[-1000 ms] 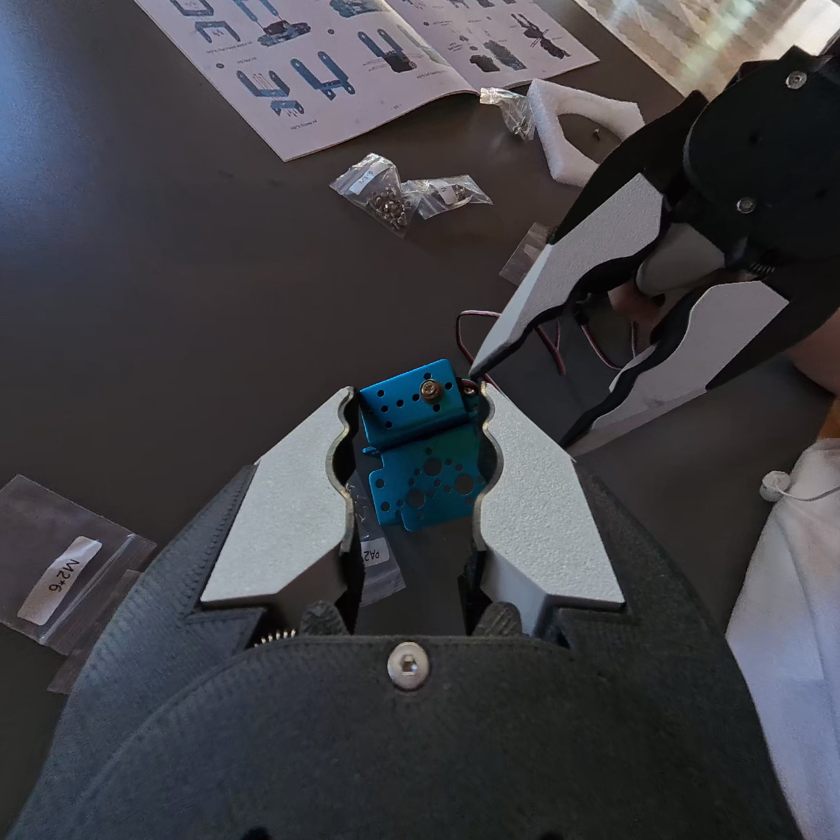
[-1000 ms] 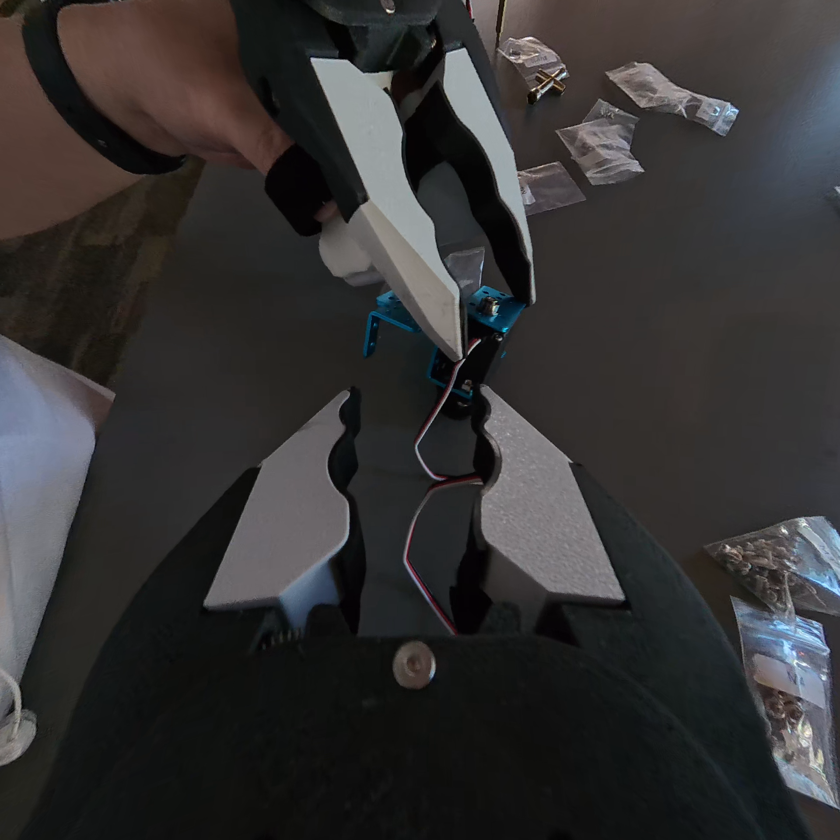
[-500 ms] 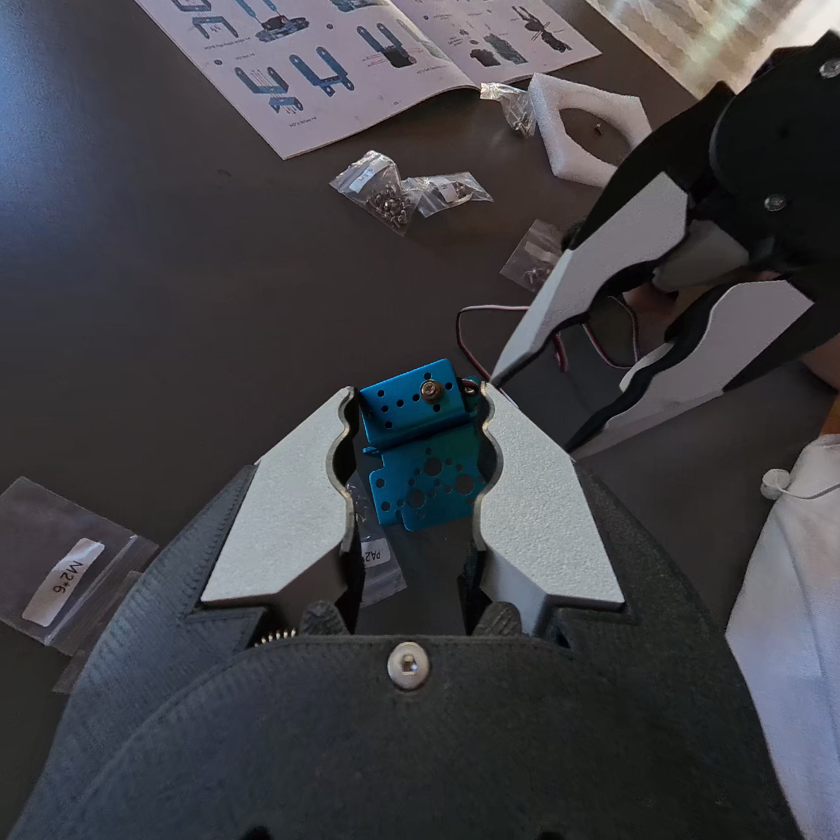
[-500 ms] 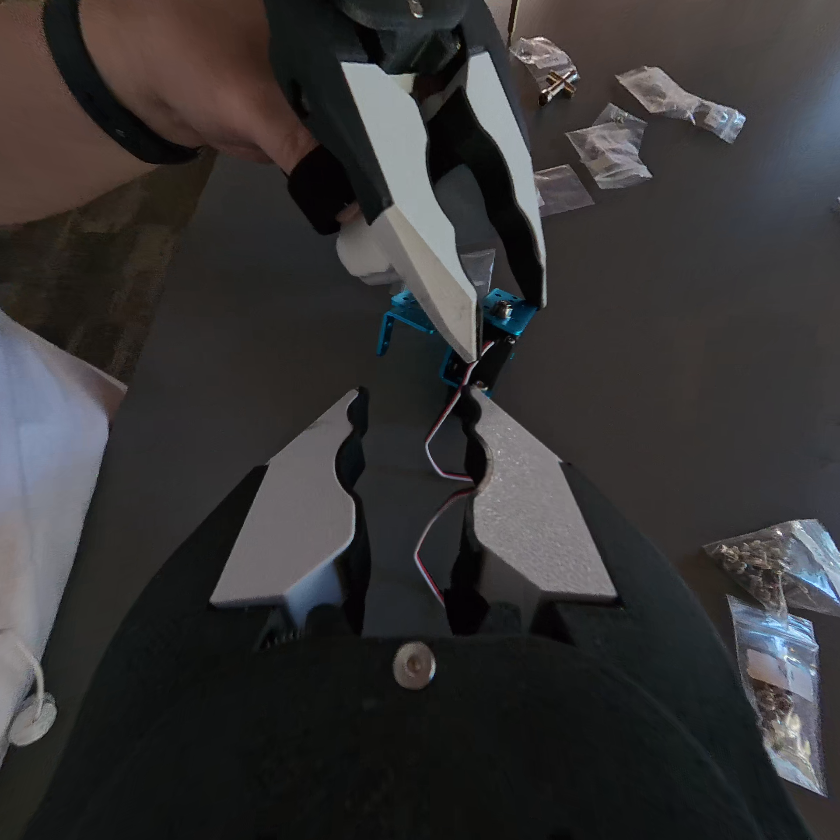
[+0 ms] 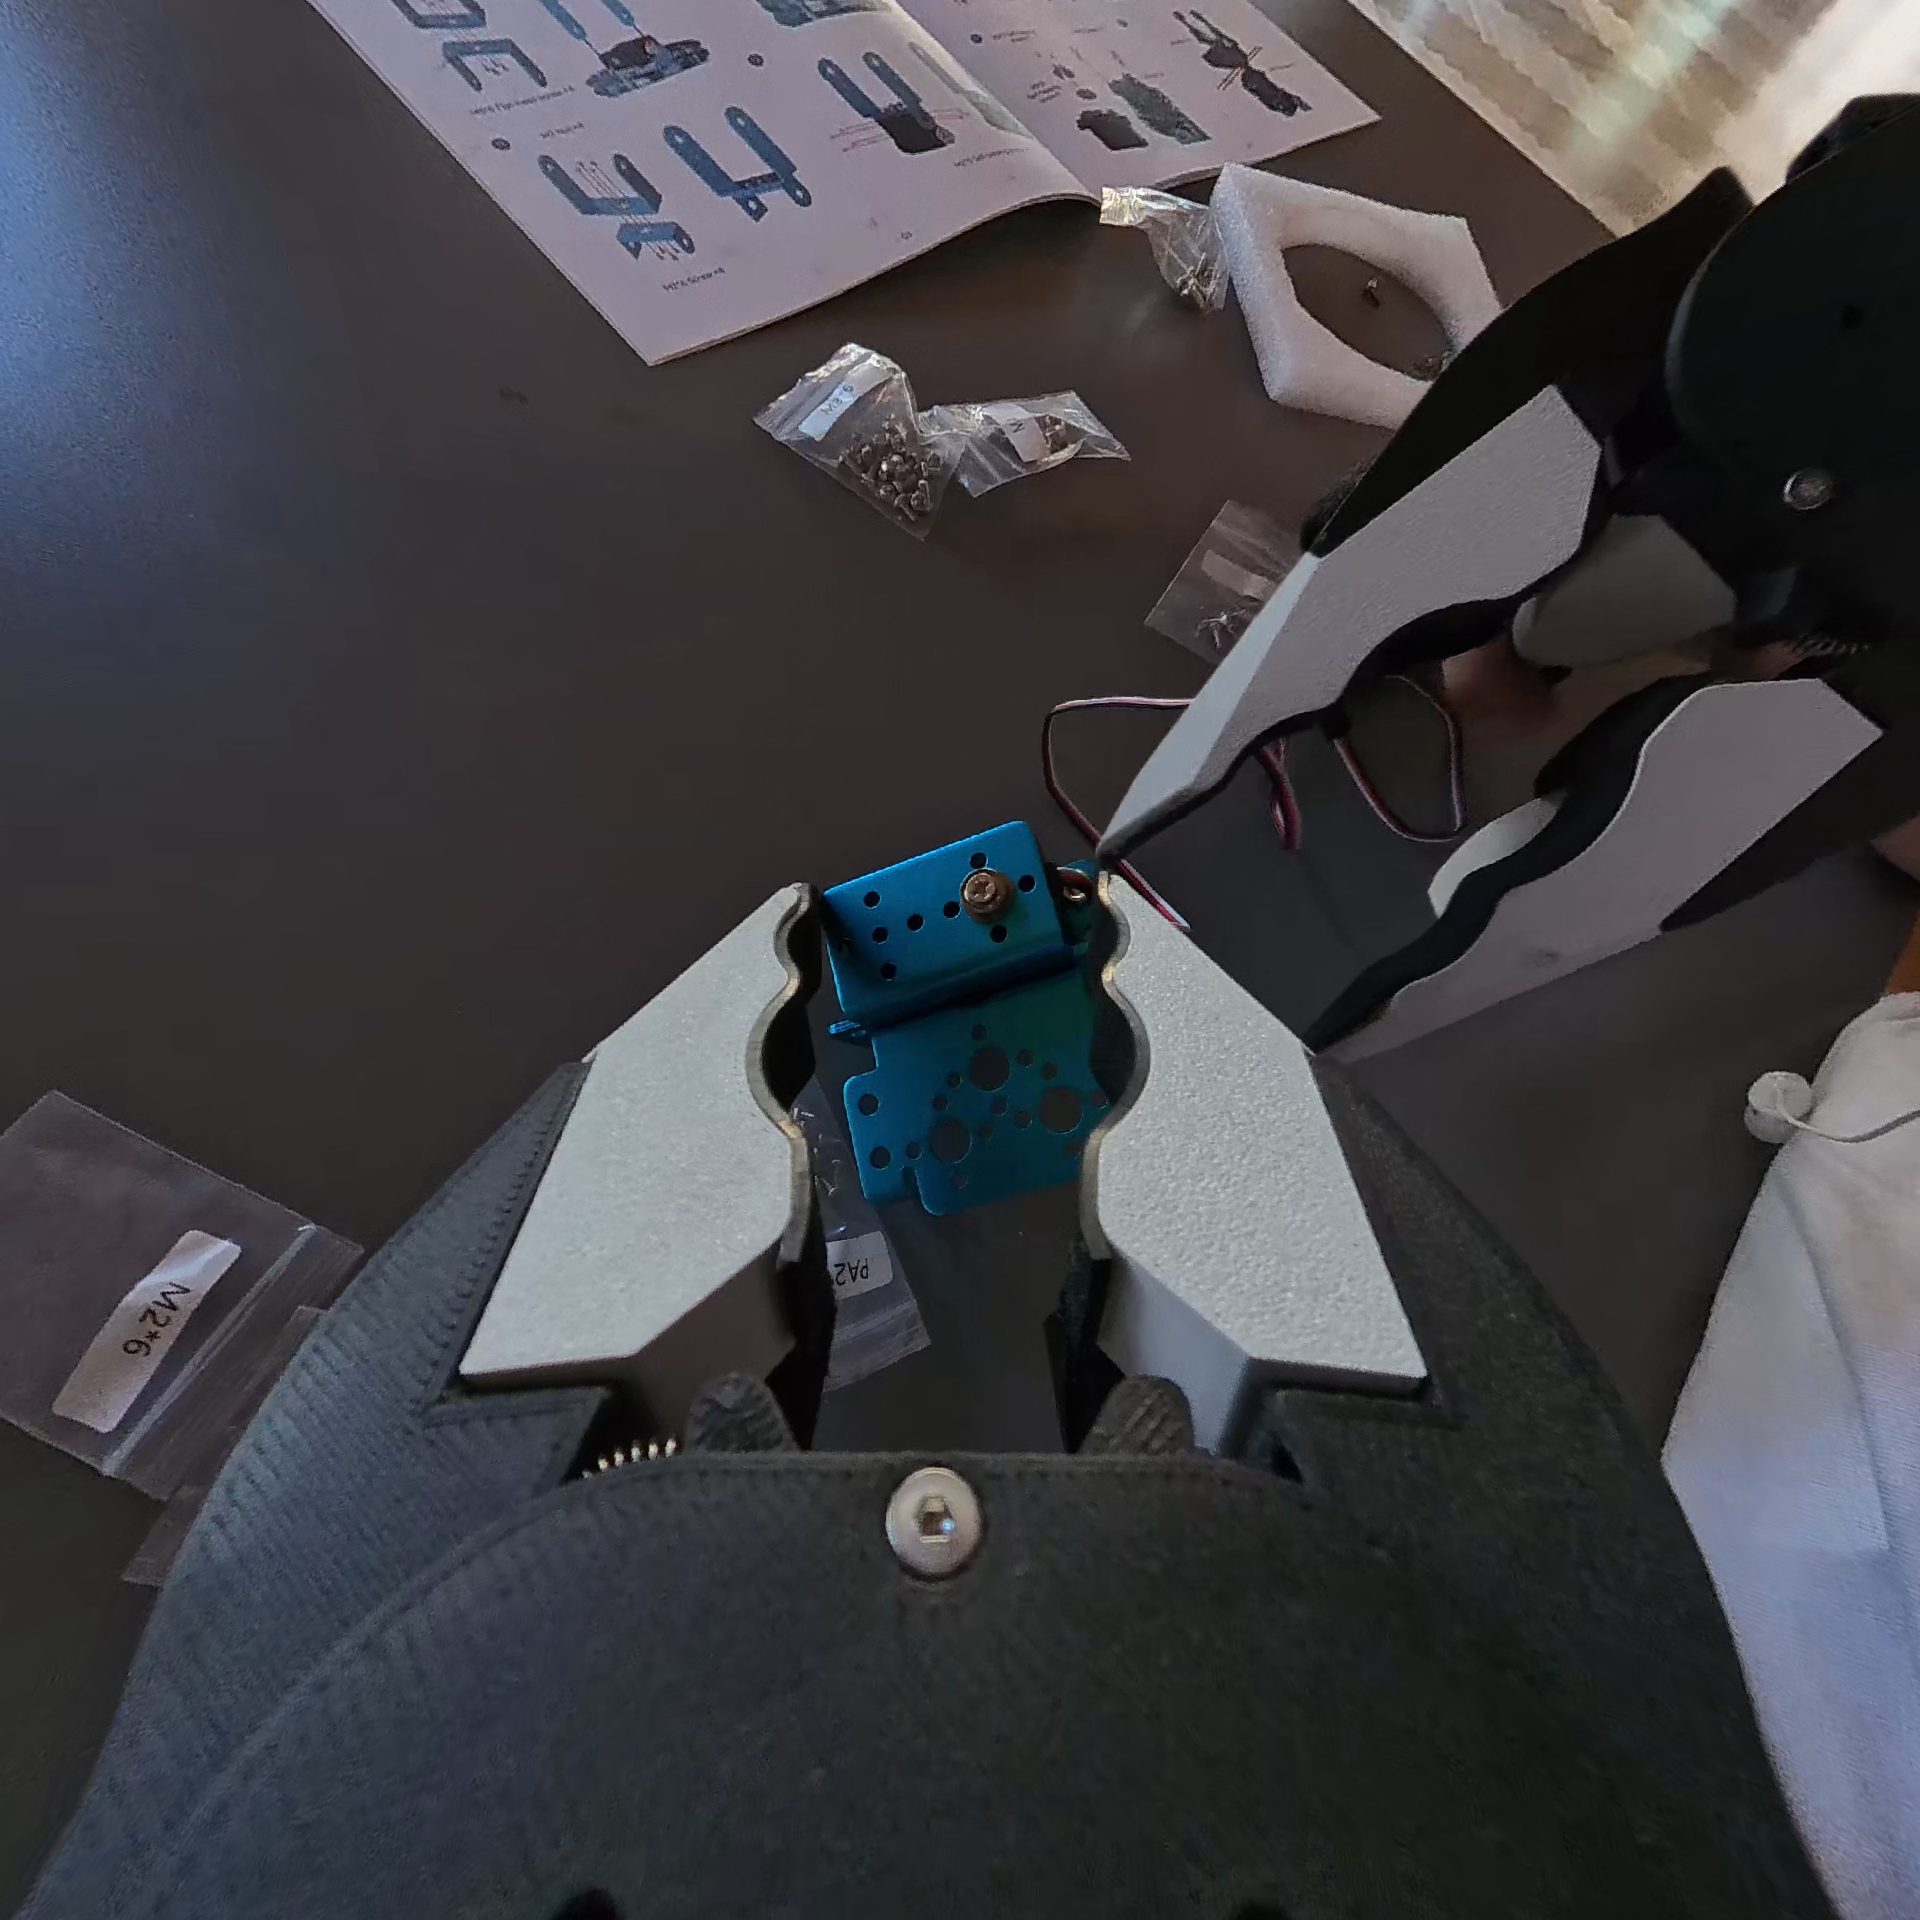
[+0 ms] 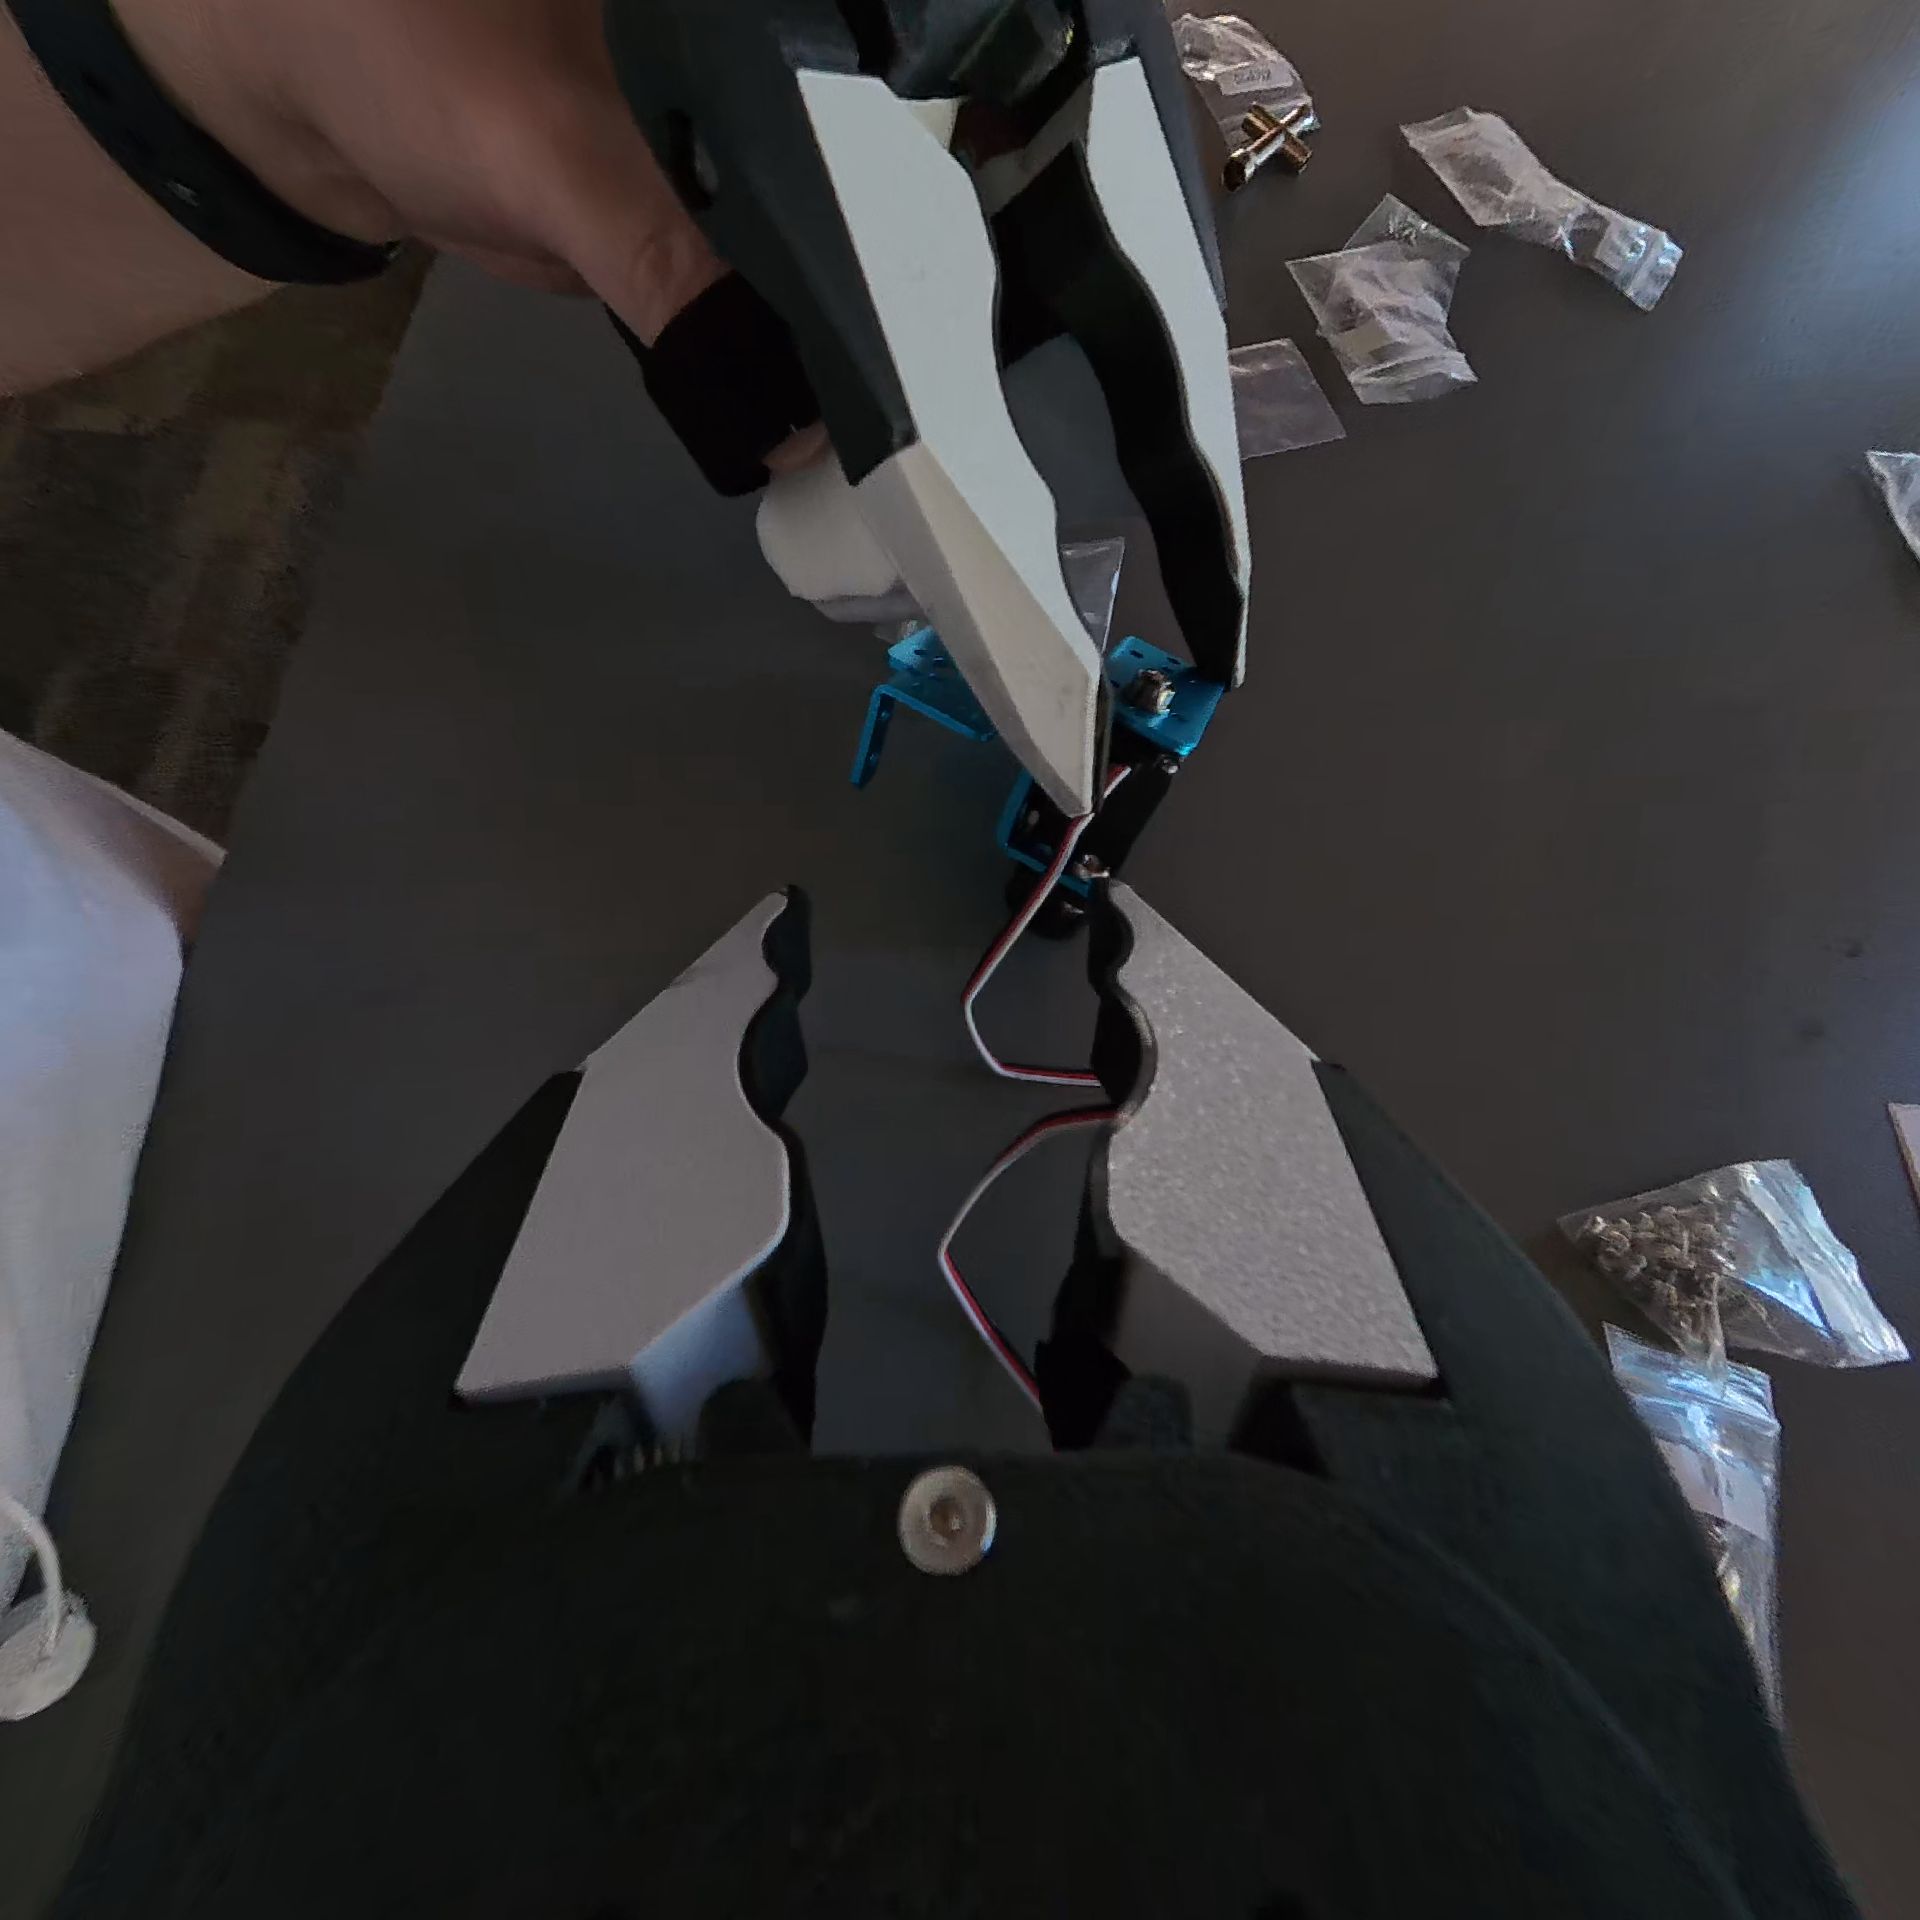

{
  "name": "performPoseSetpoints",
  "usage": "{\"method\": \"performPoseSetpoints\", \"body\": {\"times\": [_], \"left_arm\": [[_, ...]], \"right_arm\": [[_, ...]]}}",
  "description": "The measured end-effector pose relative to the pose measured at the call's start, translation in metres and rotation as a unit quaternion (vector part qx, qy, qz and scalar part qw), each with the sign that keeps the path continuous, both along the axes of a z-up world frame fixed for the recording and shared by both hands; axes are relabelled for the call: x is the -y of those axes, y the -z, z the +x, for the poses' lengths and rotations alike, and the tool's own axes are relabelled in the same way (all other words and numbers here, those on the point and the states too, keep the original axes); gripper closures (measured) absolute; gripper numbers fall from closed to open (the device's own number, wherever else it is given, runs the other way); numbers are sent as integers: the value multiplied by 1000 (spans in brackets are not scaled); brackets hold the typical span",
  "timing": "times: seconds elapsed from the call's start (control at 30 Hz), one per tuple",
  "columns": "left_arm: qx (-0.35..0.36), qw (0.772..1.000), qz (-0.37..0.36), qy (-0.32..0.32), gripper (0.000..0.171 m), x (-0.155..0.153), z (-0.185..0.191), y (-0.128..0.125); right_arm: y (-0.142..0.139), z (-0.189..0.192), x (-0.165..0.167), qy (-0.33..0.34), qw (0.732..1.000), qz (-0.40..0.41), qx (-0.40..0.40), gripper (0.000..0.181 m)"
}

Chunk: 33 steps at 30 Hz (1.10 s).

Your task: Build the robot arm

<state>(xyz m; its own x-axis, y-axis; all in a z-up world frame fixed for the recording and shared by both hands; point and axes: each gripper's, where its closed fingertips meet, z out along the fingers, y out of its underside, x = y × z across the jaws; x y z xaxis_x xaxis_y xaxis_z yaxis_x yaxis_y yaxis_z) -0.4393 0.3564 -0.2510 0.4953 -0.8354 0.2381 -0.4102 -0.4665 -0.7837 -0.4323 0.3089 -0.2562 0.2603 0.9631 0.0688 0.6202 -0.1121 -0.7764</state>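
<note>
The left tool (image 5: pixel 951 899) is closed on a blue perforated bracket (image 5: pixel 961 1023) with a black servo (image 6: pixel 1127 805) fixed to it, holding the assembly steady just above the dark worktop (image 5: pixel 416 675). The right tool (image 6: pixel 951 904) stands open and empty; the servo's cable (image 6: pixel 997 1039) runs between its fingers, one tip close to the servo. Beyond lie bags of screws (image 5: pixel 894 447), a white foam piece (image 5: pixel 1351 301) and an open instruction booklet (image 5: pixel 831 135).
</note>
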Motion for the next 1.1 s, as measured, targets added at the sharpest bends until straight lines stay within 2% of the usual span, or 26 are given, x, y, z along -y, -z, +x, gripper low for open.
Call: {"method": "performPoseSetpoints", "body": {"times": [0.1, 0.27, 0.47, 0.63, 0.77, 0.87, 1.1], "left_arm": [[-1, 1000, 1, 1, 120, 0, 0, 0], [-1, 1000, 1, 0, 120, 0, 0, 0], [0, 1000, 0, 0, 120, 0, 0, 0], [-2, 1000, 2, 0, 120, 0, 0, 0], [0, 1000, 1, -1, 120, 0, 0, 0], [0, 1000, 1, -1, 120, 0, 0, 0], [-1, 1000, 3, -1, 120, 0, 0, 0]], "right_arm": [[-1, 0, -5, 7, 1000, 20, 5, 125], [3, -3, -6, 4, 1000, 5, 0, 124], [-1, -3, 2, -4, 1000, 2, 0, 132], [3, -3, -6, 6, 1000, 8, 8, 123], [5, -4, -2, 1, 1000, 11, 17, 123], [1, -4, 2, -2, 1000, 9, 15, 131], [6, -5, -5, 6, 1000, 7, 19, 120]]}}
